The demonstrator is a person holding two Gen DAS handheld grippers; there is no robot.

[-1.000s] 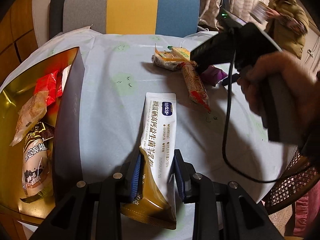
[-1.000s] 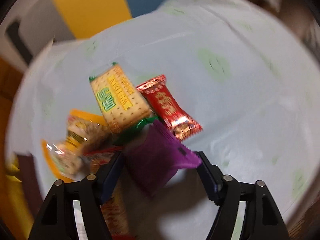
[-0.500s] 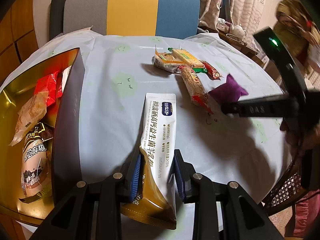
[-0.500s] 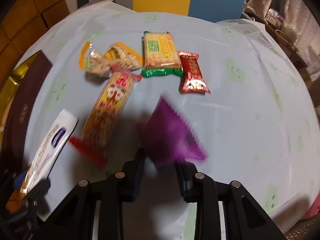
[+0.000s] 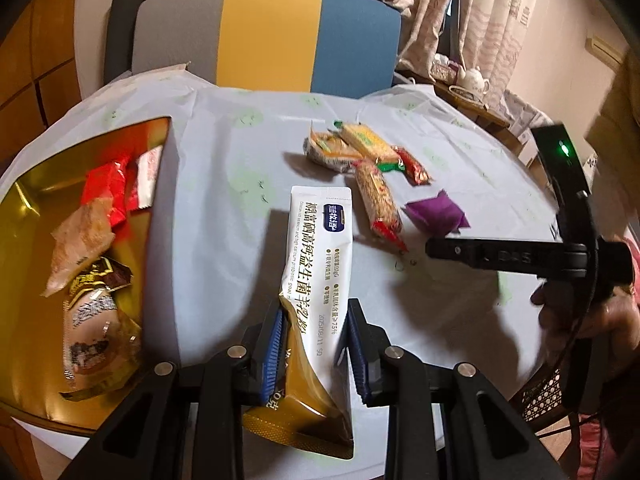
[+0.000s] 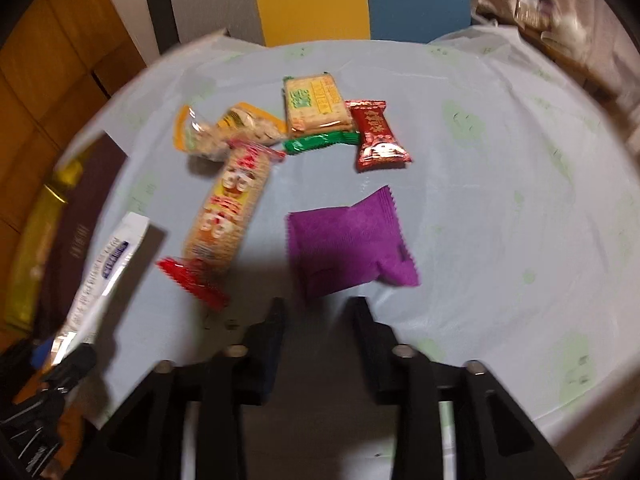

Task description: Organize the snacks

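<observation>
Snacks are split between 2 places: several lie loose on the pale tablecloth [image 5: 224,208], and others already sit in the gold tray [image 5: 36,216] at the left. The left gripper [image 5: 314,344] is clamped on the lower part of a long white sachet [image 5: 320,248], whose gold end sticks out toward the camera and whose printed end points toward the middle of the table. The right gripper [image 6: 318,320] holds nothing; its fingers stand a little apart just short of a purple packet [image 6: 348,240], which lies flat on the cloth. Beyond it are a long cracker pack [image 6: 230,208], a small red packet [image 6: 378,136], a green-edged biscuit pack [image 6: 316,106] and an orange nut bag [image 6: 224,130], bunched and partly overlapping.

The sachet is gripped near 1 end only, so I judge it could sag or twist loose on the way to the tray, or catch on the tray's dark side wall [image 5: 160,240]. The purple packet is puffy and slick-looking; pinching its edge may let it squirt out. The right view is blurred, so a hurried close could miss or nudge the cracker pack just beside it.
</observation>
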